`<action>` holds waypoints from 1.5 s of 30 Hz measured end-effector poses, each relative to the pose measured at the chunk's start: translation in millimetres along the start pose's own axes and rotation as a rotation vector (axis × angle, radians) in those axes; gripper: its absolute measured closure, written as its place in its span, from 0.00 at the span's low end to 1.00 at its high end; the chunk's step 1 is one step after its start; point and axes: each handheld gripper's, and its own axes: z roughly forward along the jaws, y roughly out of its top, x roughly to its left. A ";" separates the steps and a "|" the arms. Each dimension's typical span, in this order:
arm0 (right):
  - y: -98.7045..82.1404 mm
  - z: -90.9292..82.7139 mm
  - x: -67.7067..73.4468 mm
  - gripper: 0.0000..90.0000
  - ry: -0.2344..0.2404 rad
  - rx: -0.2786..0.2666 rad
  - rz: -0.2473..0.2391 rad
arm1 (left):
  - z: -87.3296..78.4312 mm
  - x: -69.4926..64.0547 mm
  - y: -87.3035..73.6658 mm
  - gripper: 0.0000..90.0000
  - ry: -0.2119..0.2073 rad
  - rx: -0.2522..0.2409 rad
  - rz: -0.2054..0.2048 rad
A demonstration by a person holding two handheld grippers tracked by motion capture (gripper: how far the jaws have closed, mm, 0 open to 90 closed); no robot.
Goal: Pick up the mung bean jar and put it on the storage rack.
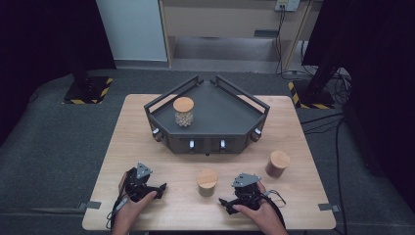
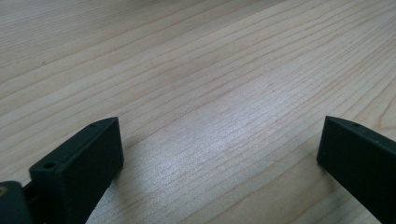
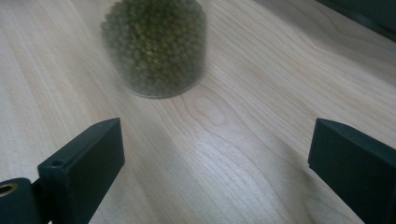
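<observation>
Facing right gripper (image 3: 212, 154): bean jar (image 3: 156, 46)

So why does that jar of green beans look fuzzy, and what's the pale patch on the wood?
In the right gripper view the jar of green beans sits soft, out of focus, while the jaws are crisp. In the left gripper view the pale patch is light glare on the table. The high view has dark, unlit corners.

No lettering, label, brand or number can be read anywhere. The only markings are yellow-and-black hazard stripes on two stand bases on the floor, one (image 1: 88, 90) beyond the table's far left corner, the other (image 1: 313, 95) beyond its far right corner.
</observation>
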 end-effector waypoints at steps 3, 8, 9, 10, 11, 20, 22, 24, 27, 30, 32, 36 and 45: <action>2.7 -1.0 1.7 0.04 0.007 0.001 -0.012 | 0.1 0.0 -0.1 0.00 0.000 -0.001 -0.001; 6.2 -2.7 4.8 0.05 0.022 -0.005 -0.033 | 0.2 -0.8 -0.1 0.00 0.003 -0.001 -0.003; 6.6 -2.8 5.3 0.05 0.027 -0.009 -0.035 | 0.3 -1.0 -0.1 0.00 0.004 -0.002 -0.004; 7.6 -2.9 6.1 0.05 0.032 -0.009 -0.037 | 0.2 -1.0 0.0 0.00 0.004 -0.001 -0.004; 8.6 -2.8 7.2 0.05 0.036 -0.010 -0.044 | 0.2 -0.9 0.0 0.00 0.004 -0.001 -0.003; 16.5 -0.5 16.9 0.05 0.048 -0.018 -0.074 | 0.2 -1.1 0.0 0.00 0.004 -0.001 -0.004; 18.4 0.1 18.3 0.05 0.051 -0.020 -0.080 | 0.3 -1.2 -0.1 0.00 0.005 -0.002 -0.005; 19.4 0.8 19.2 0.05 0.052 -0.026 -0.084 | 0.2 -1.2 0.0 0.00 0.004 -0.001 -0.004; 20.9 4.0 18.2 0.05 0.057 -0.027 -0.083 | 0.2 -1.4 -0.1 0.00 0.005 -0.001 -0.004; 21.6 6.4 18.1 0.05 0.060 -0.029 -0.085 | 0.2 -1.6 -0.2 0.00 0.006 -0.002 -0.005; 22.2 7.5 17.8 0.05 0.059 -0.026 -0.083 | 0.2 -1.6 -0.2 0.00 0.006 -0.002 -0.006; 23.7 9.8 15.4 0.05 0.063 -0.030 -0.078 | 0.2 -1.6 -0.1 0.00 0.006 -0.001 -0.005; 32.9 22.1 16.1 0.10 0.071 -0.032 -0.078 | 0.2 -1.6 -0.1 0.00 0.006 -0.001 -0.005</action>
